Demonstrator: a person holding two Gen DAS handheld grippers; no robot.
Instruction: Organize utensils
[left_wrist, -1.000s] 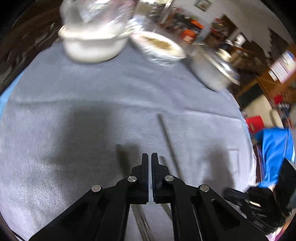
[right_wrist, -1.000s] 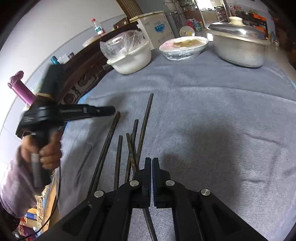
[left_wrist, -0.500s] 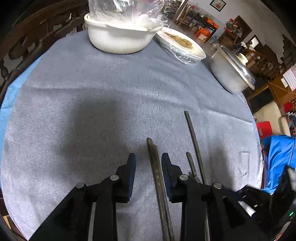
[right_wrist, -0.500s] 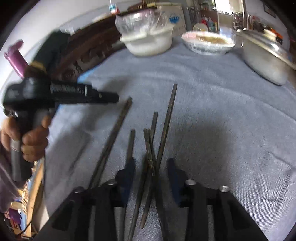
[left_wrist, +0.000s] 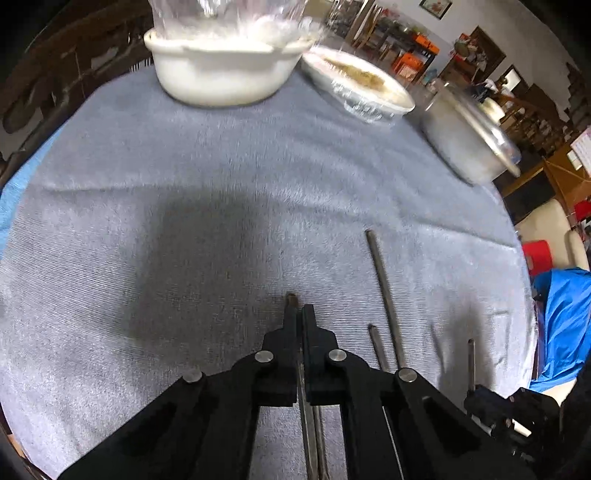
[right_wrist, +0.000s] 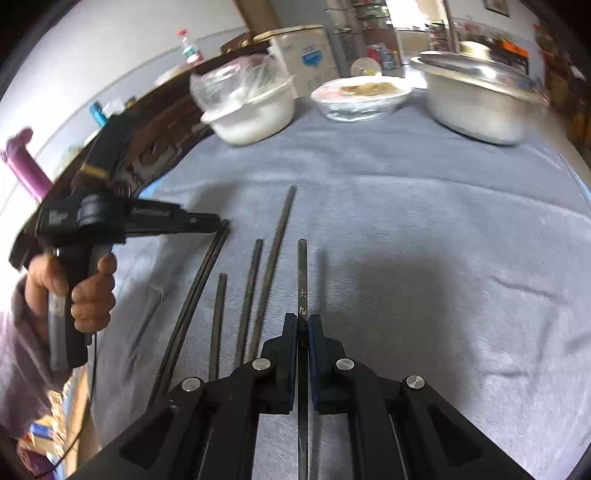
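Observation:
Several dark chopsticks lie on a grey cloth. My right gripper is shut on one chopstick with pale characters on it; its tip sticks out ahead of the fingers. To its left lie three loose chopsticks. My left gripper is shut on a pair of chopsticks, whose tips just show past the fingertips. In the right wrist view the left gripper holds that pair at the left. Loose chopsticks lie right of the left gripper.
At the far side of the table stand a white basin with a plastic bag, a film-covered dish of food and a lidded metal pot. A carved wooden chair back runs along the left edge. A blue cloth hangs at the right.
Both grippers were shut and empty, opened around chopsticks half a second ago, and are now closed on them. The right one holds a single chopstick, the left a pair.

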